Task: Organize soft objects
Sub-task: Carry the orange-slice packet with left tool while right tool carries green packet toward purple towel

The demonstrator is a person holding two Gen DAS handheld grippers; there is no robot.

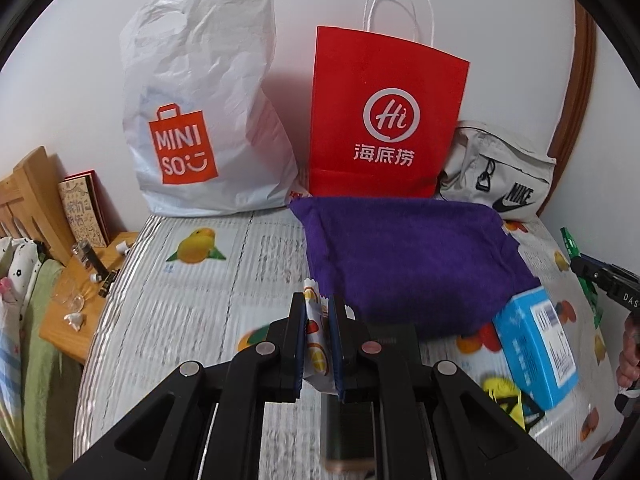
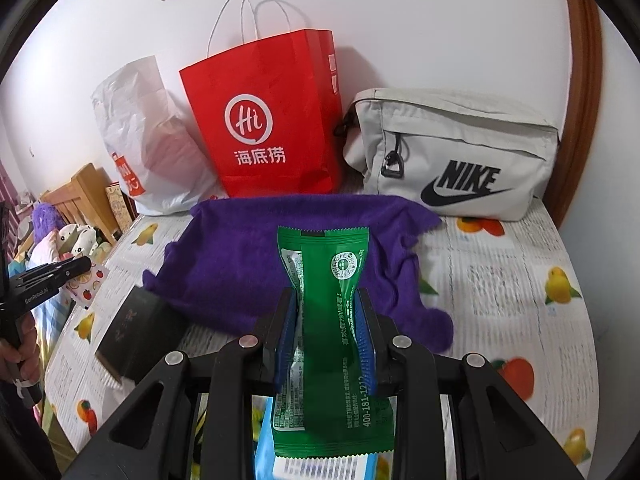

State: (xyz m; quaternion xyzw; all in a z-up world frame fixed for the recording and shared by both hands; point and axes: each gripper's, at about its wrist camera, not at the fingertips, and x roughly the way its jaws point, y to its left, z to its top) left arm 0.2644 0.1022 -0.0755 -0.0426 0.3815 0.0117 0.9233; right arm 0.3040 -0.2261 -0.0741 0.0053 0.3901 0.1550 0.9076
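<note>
My left gripper (image 1: 318, 306) is shut on a small white packet with a fruit print (image 1: 317, 340), held above the bed. Just beyond it a purple towel (image 1: 408, 256) lies spread on the fruit-print bedsheet (image 1: 192, 304). My right gripper (image 2: 326, 300) is shut on a green snack packet (image 2: 326, 264), which stands upright between the blue pads (image 2: 365, 344) above the towel (image 2: 240, 248). Each gripper shows at the edge of the other's view: the right gripper (image 1: 608, 280) and the left gripper (image 2: 60, 274) with its packet (image 2: 86, 284).
Against the wall stand a white Miniso plastic bag (image 1: 200, 120), a red paper bag (image 1: 384, 120) and a beige Nike pouch (image 2: 452, 152). A blue box (image 1: 536, 344) and a black box (image 2: 136, 332) lie near the towel. A wooden nightstand (image 1: 72, 320) is at the left.
</note>
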